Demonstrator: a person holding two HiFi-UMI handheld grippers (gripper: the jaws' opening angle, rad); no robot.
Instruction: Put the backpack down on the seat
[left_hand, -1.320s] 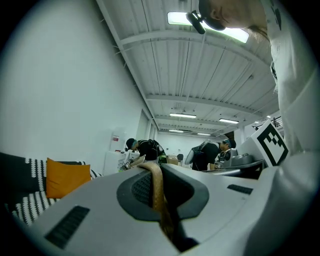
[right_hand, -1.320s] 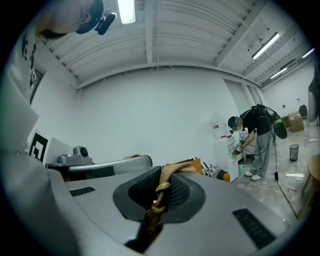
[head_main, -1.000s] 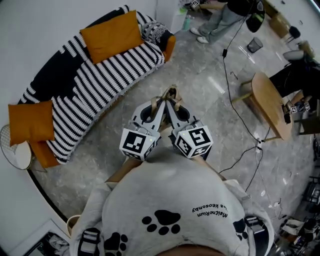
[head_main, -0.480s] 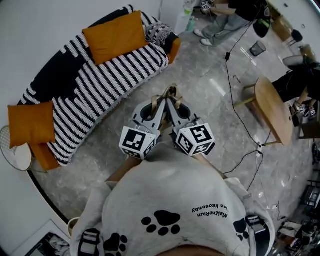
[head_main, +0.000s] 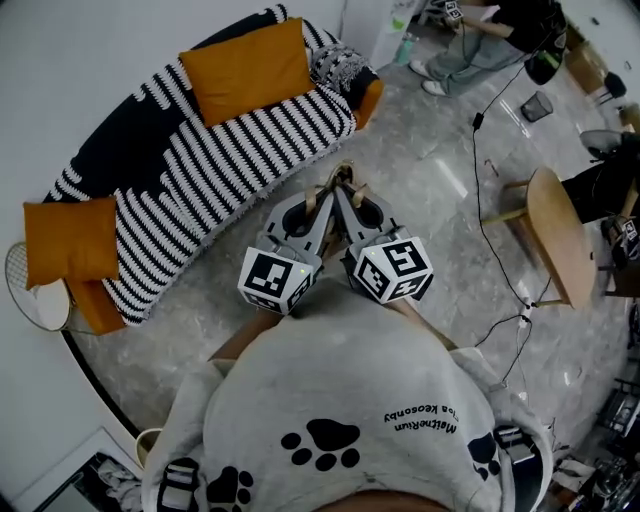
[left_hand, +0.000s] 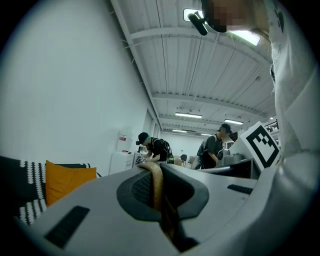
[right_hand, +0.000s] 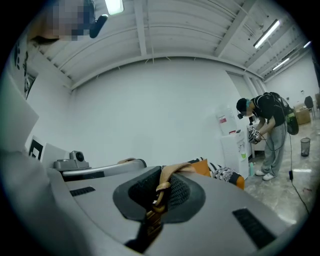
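Being held side by side over the grey marble floor (head_main: 420, 200), the left gripper (head_main: 322, 200) and the right gripper (head_main: 350, 200) are each being pressed shut on a tan webbing backpack strap (head_main: 341, 180). The bag's body is being hidden beneath them, near the curved black-and-white striped sofa (head_main: 230, 150).

The backpack body is hidden beneath the left gripper (head_main: 322, 196), the right gripper (head_main: 350, 196) and the wearer's sweatshirt (head_main: 340, 400). Only its tan straps (head_main: 339, 181) are seen, just right of the sofa (head_main: 230, 150). A person (head_main: 495, 40) far right of the sofa is cut by the top edge. A framed picture (head_main: 78, 478) below the sofa is cut by the bottom edge.
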